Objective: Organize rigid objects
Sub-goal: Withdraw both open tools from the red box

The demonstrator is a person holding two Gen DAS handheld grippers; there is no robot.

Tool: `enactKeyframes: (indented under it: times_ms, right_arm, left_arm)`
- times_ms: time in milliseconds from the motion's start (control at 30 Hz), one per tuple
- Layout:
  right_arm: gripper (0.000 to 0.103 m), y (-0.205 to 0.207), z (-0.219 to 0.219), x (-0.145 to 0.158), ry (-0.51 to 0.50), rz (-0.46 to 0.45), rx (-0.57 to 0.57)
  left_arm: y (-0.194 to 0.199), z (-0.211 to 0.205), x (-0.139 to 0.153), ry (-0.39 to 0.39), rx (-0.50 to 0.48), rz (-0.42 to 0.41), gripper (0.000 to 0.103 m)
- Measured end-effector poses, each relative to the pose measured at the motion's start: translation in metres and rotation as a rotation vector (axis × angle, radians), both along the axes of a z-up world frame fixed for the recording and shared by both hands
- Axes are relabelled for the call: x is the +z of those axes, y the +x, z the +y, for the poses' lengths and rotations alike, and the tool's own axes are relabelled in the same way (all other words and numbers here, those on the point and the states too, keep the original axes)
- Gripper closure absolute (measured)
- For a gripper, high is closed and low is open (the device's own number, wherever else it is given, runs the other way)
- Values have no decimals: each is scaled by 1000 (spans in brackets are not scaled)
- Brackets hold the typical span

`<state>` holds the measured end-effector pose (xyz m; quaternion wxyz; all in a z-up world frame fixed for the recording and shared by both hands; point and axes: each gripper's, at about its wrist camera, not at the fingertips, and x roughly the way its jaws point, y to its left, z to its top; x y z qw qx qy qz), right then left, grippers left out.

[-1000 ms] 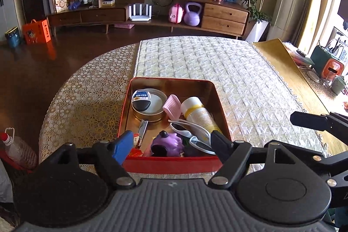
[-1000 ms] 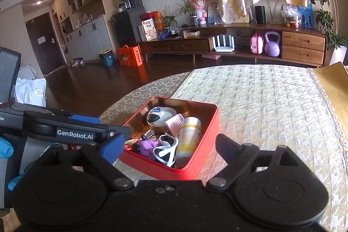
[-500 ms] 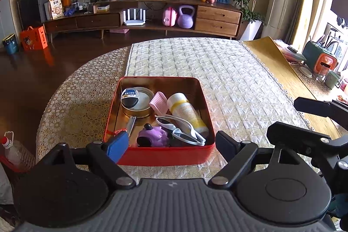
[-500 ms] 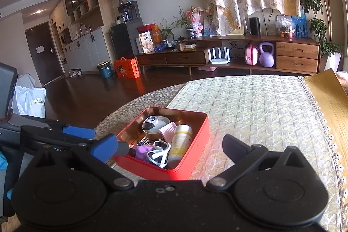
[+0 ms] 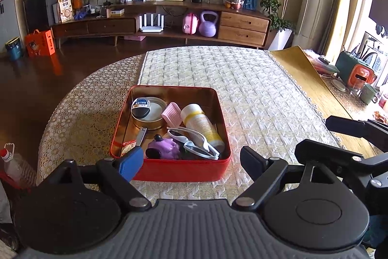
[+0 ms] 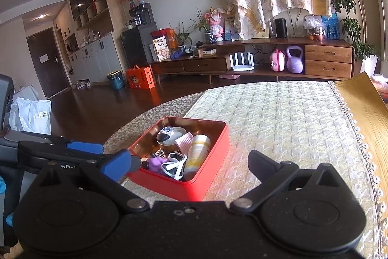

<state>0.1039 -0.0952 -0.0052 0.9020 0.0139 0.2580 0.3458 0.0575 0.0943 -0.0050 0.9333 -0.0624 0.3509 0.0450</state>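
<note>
Two grippers, left (image 5: pixel 189 163) and right (image 6: pixel 194 163), are seen drawn back from the red tin (image 5: pixel 179 170) on the counter (image 5: pixel 266 101), fingers just spread wide and empty. Glasses (image 5: pixel 196 140), tube (image 5: pixel 201 123) and toy (image 5: pixel 165 148) lie inside, suggesting sorting is finished.

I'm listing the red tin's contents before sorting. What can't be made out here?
- Small items in red tin's near-left corner: left wrist view, hidden by left gripper's blue pad.
- Round tin's label: too small to read.
- Under white sunglasses: right wrist view, covered.
</note>
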Motion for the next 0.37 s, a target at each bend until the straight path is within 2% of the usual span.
enactKeyframes:
  times_ms: [367]
  right_arm:
    - [0, 1, -2, -2, 4, 8, -4]
  left_arm:
    - [0, -7, 0, 19, 1, 3, 16]
